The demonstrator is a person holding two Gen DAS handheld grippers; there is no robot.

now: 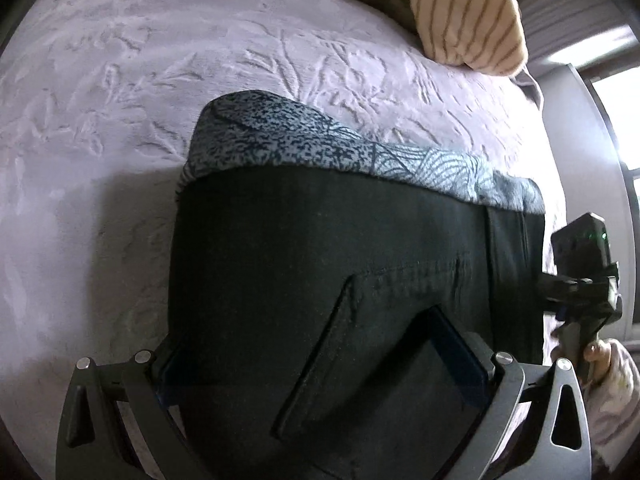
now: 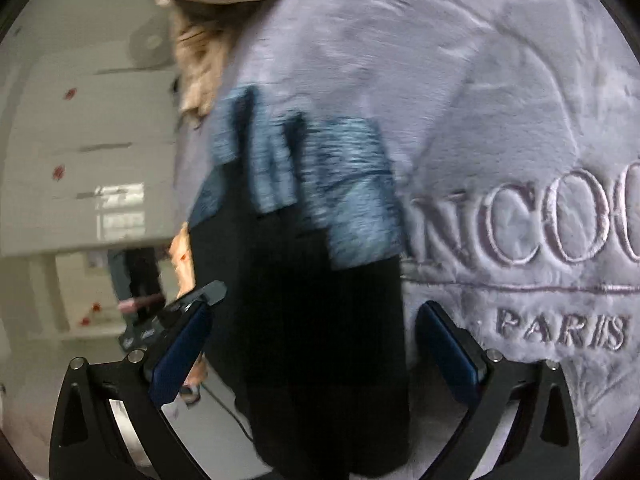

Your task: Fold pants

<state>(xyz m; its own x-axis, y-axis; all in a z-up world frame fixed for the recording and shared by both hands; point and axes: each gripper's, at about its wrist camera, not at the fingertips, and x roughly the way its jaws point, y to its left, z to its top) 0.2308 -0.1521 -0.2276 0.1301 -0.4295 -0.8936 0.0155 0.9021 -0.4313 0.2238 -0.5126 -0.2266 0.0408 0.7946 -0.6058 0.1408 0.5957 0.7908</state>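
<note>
The dark black cloth pants (image 1: 320, 264) lie on the lilac plush bed (image 1: 120, 120) for folding; the left gripper (image 1: 324, 368) and the right gripper (image 2: 312, 340) straddle the fabric, jaws apart.

Blanket (image 2: 500, 100) lettering, large: "NCOO", embossed capitals at the right of the right wrist view; cut off by the pants on the left and by the frame edge on the right.
Blanket lettering, small: "PARIS", lower right, under an embossed line.
Left wrist view: no readable text.
</note>
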